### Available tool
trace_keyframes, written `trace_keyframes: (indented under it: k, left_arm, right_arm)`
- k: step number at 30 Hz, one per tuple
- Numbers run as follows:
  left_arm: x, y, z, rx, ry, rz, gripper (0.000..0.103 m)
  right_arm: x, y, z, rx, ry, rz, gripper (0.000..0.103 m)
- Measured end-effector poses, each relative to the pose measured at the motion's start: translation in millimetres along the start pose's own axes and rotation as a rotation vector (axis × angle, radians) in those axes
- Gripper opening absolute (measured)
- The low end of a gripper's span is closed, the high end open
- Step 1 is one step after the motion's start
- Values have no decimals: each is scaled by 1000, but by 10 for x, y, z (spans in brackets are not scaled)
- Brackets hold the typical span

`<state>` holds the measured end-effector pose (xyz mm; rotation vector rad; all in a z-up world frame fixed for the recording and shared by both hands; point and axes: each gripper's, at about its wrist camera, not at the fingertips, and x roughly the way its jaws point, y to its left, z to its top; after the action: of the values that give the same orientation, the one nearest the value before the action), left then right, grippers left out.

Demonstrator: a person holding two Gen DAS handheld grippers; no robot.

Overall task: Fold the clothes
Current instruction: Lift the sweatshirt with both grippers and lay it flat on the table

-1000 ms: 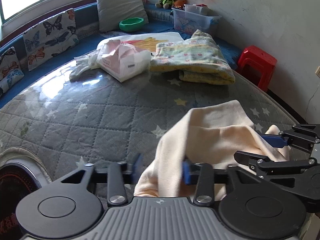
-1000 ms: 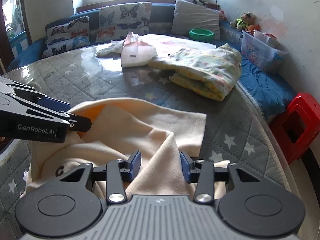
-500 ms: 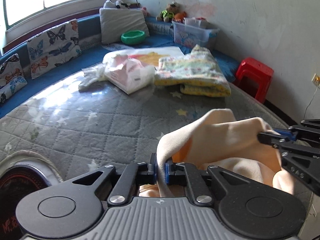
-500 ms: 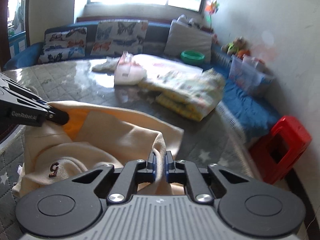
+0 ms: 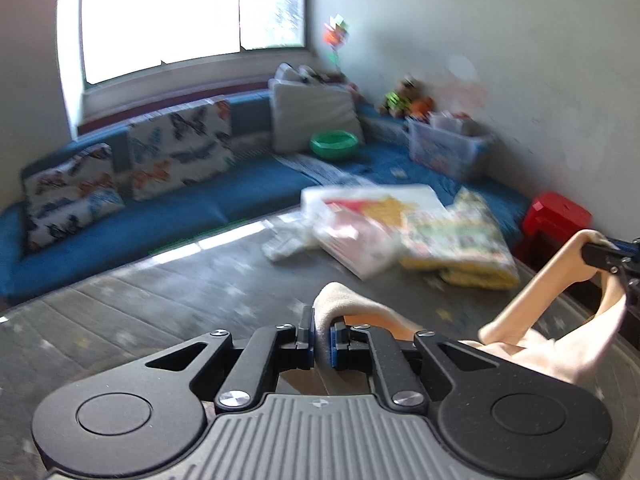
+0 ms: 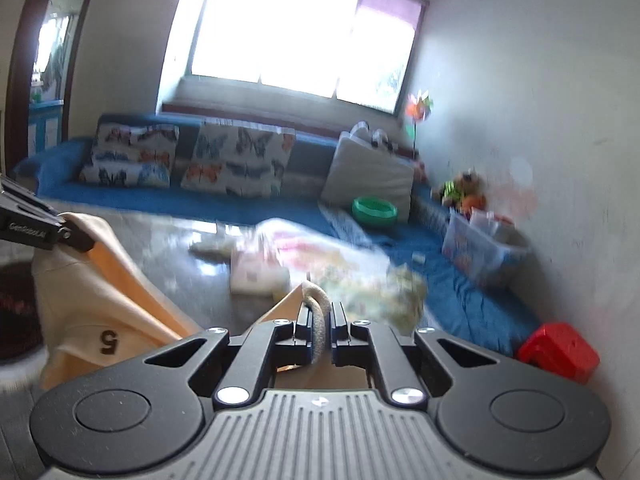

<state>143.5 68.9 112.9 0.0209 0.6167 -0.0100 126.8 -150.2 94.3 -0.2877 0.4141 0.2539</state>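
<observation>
We see our left gripper [image 5: 322, 338] pinched tight on a fold of the cream garment [image 5: 532, 308], which stretches rightward to our right gripper [image 5: 600, 258], clamped on another edge at the frame's side. Beyond lies the grey quilted mat [image 5: 180, 304], a folded patterned blanket [image 5: 460, 248], a red stool [image 5: 560, 216] and a green bowl [image 5: 334, 144]

Both wrist cameras sit low behind their fingers, facing the window [image 5: 192, 16] and blue bench [image 6: 256, 204] across the room; each sees the other gripper.
</observation>
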Motion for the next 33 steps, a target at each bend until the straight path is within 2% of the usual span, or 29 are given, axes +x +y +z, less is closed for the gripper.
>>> trace_keyframes:
  k: [9,12,15,20,25,30,33]
  left_arm:
    - [-678,719,463,-41,-173,167,7]
    - [-983,941,467,-39,-199,209,7]
    - [-1252,1125,297,-39,-179,224,7]
    - [-1581,1241,-334,-1,-77,224,8]
    - [-1729,1176,-1197,-1,111,197,8]
    - [-1679,1103,-1949,-48,305,147,11]
    - [-1644,1065,-2264,-71,406,124,14]
  right_arm:
    - [-131,87,717,19,-213,29,7]
    - [-250,119,872,22,-263,62,7]
    - [-392,182,897,-4,-283,107,7]
    - [-550,357,595,-107,-215,229,7]
    - [-719,592,86,-190,-89,334,7]
    - [-793,878,-559,-270,126,422,8]
    - [-794,914,-916,-301,257,450,9]
